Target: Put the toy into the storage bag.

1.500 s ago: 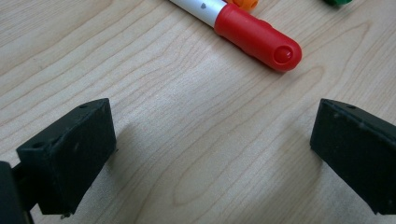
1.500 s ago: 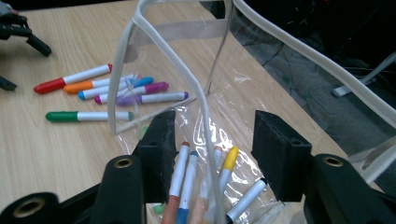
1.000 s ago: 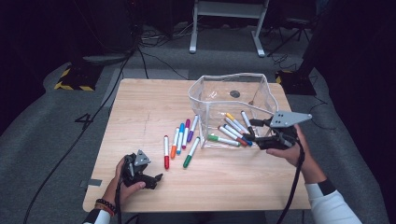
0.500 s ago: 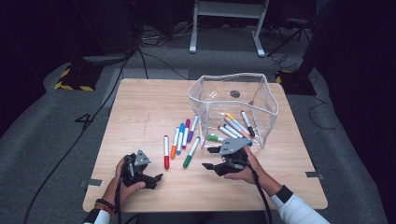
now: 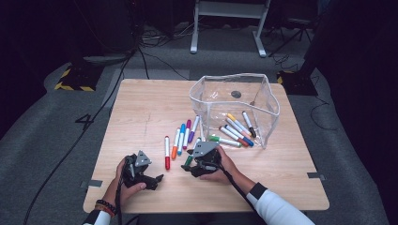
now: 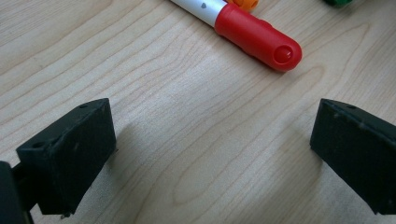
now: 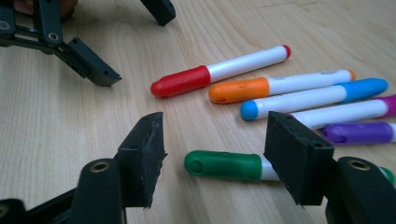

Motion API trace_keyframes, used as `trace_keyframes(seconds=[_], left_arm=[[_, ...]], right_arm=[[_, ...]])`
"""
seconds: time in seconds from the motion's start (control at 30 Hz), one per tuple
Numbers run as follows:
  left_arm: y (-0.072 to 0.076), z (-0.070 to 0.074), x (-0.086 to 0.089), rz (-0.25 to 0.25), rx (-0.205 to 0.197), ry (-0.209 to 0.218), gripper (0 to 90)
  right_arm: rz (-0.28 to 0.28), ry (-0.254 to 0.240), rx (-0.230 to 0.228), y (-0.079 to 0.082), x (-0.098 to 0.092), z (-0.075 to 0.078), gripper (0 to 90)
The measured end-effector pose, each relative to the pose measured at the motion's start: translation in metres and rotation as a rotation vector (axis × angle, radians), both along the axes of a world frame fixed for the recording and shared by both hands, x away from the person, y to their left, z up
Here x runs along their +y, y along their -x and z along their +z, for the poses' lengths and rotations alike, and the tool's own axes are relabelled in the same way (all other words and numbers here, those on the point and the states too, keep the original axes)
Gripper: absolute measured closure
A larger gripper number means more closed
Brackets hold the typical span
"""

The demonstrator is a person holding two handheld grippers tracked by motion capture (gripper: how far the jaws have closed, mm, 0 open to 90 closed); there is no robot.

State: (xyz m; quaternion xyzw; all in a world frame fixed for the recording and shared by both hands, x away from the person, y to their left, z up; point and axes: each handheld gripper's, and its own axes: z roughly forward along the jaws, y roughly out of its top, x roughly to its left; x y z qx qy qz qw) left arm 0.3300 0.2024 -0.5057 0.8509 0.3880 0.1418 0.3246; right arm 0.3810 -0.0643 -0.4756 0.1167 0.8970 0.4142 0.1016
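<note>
1. Green marker (image 7: 223, 165) lying flat on the table (image 5: 141, 108), cap end between the jaws of the right gripper (image 7: 215, 163), pads not yet touching it.
2. Right gripper back from the clear pouch (image 5: 234, 110) and down at the loose row of markers; jaws just widened further, nothing held. Probably lining up for the next pickup.
3. Beside the green one: red marker (image 7: 217, 74), orange marker (image 7: 280, 86), blue marker (image 7: 313, 99) and purple marker (image 7: 355, 131), side by side on the table.
4. Left gripper (image 5: 141, 174) released and empty, resting low on the table near the red marker's cap.
5. Clear pouch standing open at the table's far right, several markers already inside, one green one at its base.
</note>
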Motion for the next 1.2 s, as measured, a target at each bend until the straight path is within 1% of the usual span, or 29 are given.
trace_keyframes(seconds=[0.07, 0.13, 0.2, 0.27, 0.4, 0.5, 0.67, 0.83, 0.9, 0.93, 1.0, 1.07, 1.1, 1.17, 1.2], left_arm=[[0.0, 0.0, 0.0, 0.0, 0.0, 0.0, 0.5], [0.0, 0.0, 0.0, -0.001, 0.0, 0.0, 0.5], [0.0, 0.0, 0.0, 0.0, 0.0, 0.001, 0.5], [0.0, 0.0, 0.0, 0.0, 0.0, 0.001, 0.5], [0.0, 0.0, 0.0, -0.001, -0.001, 0.0, 0.6], [0.0, 0.0, 0.0, 0.0, -0.001, 0.001, 0.6], [0.0, 0.0, 0.0, 0.0, -0.001, 0.001, 0.6], [0.0, 0.0, 0.0, 0.0, -0.001, 0.001, 0.6], [0.0, 0.0, 0.0, -0.001, 0.0, 0.0, 0.6], [0.0, 0.0, 0.0, 0.0, -0.001, 0.001, 0.5], [0.0, 0.0, 0.0, -0.002, 0.0, -0.001, 0.6], [0.0, 0.0, 0.0, -0.003, 0.001, 0.0, 0.5], [0.0, 0.0, 0.0, -0.003, 0.001, 0.0, 0.5], [0.0, 0.0, 0.0, -0.004, 0.001, 0.0, 0.5], [0.0, 0.0, 0.0, -0.005, 0.001, -0.001, 0.5]], right_arm=[[0.019, 0.01, 0.009, 0.0, 0.004, -0.004, 39.0], [0.053, 0.015, 0.018, 0.001, 0.007, -0.006, 39.2], [0.103, 0.014, 0.051, 0.004, 0.009, -0.007, 38.6], [0.135, 0.029, 0.067, 0.006, 0.01, -0.009, 38.8], [0.151, 0.061, 0.082, 0.008, 0.007, -0.013, 39.5], [0.155, 0.079, 0.093, 0.007, -0.001, -0.014, 39.5], [0.134, 0.096, 0.101, 0.008, -0.025, -0.011, 39.0], [0.076, 0.07, 0.12, 0.006, -0.059, -0.008, 39.2], [0.056, 0.075, 0.113, 0.005, -0.068, -0.008, 39.4], [0.037, 0.075, 0.116, 0.004, -0.074, -0.009, 39.3], [0.018, 0.072, 0.115, 0.003, -0.081, -0.009, 39.3], [-0.006, 0.064, 0.092, 0.0, -0.085, -0.007, 39.4], [-0.018, 0.051, 0.076, -0.002, -0.087, -0.005, 39.7], [-0.034, 0.046, 0.038, -0.006, -0.088, -0.005, 40.4], [-0.036, 0.042, 0.037, -0.009, -0.088, -0.007, 40.8]])
